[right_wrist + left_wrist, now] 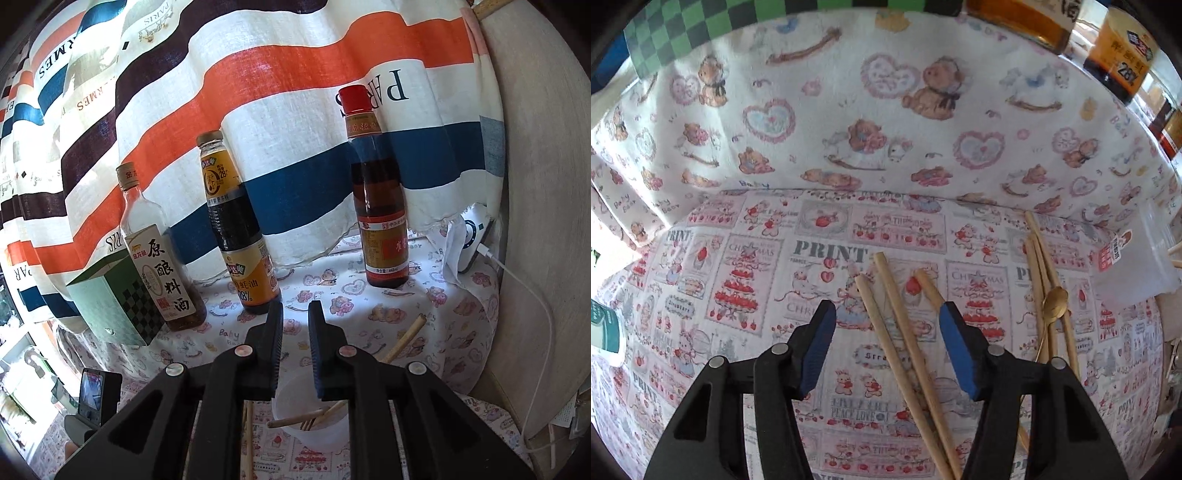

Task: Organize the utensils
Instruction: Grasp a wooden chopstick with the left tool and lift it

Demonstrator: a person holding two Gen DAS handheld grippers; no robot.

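Three wooden chopsticks [905, 339] lie loose on the strawberry-print tablecloth [738, 295], fanned out and crossing toward their near ends. The left gripper [887, 314] hovers over them with its blue-padded jaws spread wide; two sticks sit in the gap between the jaws, and the third runs under the right-hand pad [956, 350]. The gripper holds nothing. To the right, a second bundle of chopsticks [1039, 266] lies with a gold spoon [1054, 301] resting on it. Beside that bundle stands a translucent plastic container [1134, 266].

In the right wrist view, the right gripper [295, 350] has its jaws nearly closed, with a narrow gap and nothing between them. Below it, the white container [295, 432] holds several chopsticks [295, 421] and a fork. One further chopstick [404, 338] projects up beside the right finger.

Behind, on the bear-print cloth [388, 306], stand three sauce bottles [243, 229], a green checkered box [114, 302] and a striped curtain [258, 92].
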